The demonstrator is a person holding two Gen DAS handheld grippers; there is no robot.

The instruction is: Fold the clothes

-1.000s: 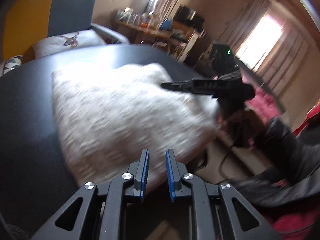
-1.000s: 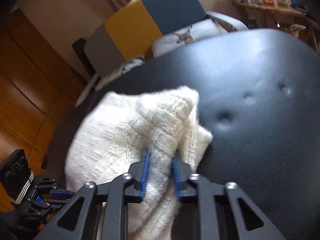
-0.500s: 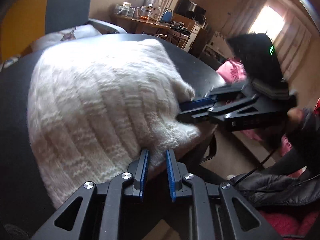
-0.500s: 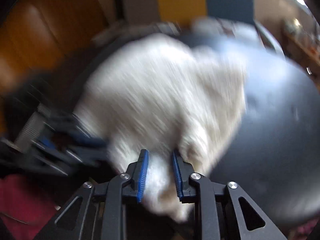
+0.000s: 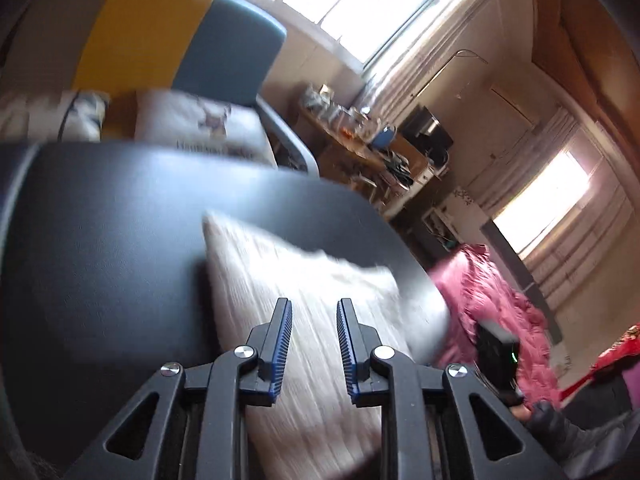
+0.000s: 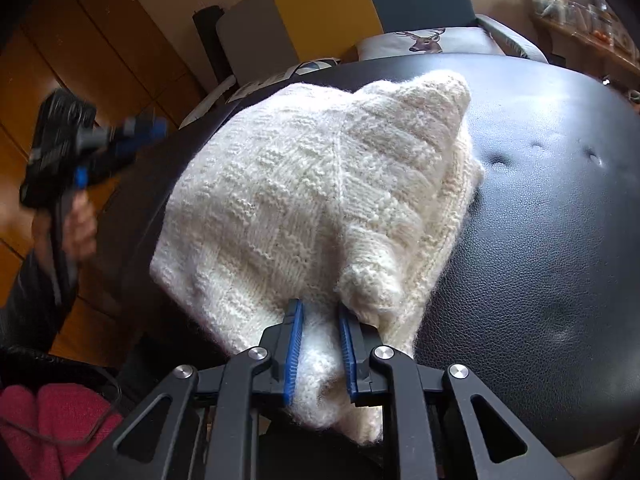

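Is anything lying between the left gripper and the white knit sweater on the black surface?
Nothing visible does. The left gripper hangs with its jaws apart over the sweater; only air between them. The right gripper is clamped on the sweater's near edge.

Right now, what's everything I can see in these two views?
knitted garment: one, cream white, lying bunched on the black surface.
black padded surface: one, black, dimpled, under the garment.
chair: one, yellow and blue, behind the surface.
deer cushion: one, pale grey, on the chair.
pink cloth: one heap, right of the surface.
cluttered table: one, wooden, by the window.
left gripper: black with blue pads, jaws just opening, empty, above the garment.
right gripper: jaws clamped on the garment's near edge.
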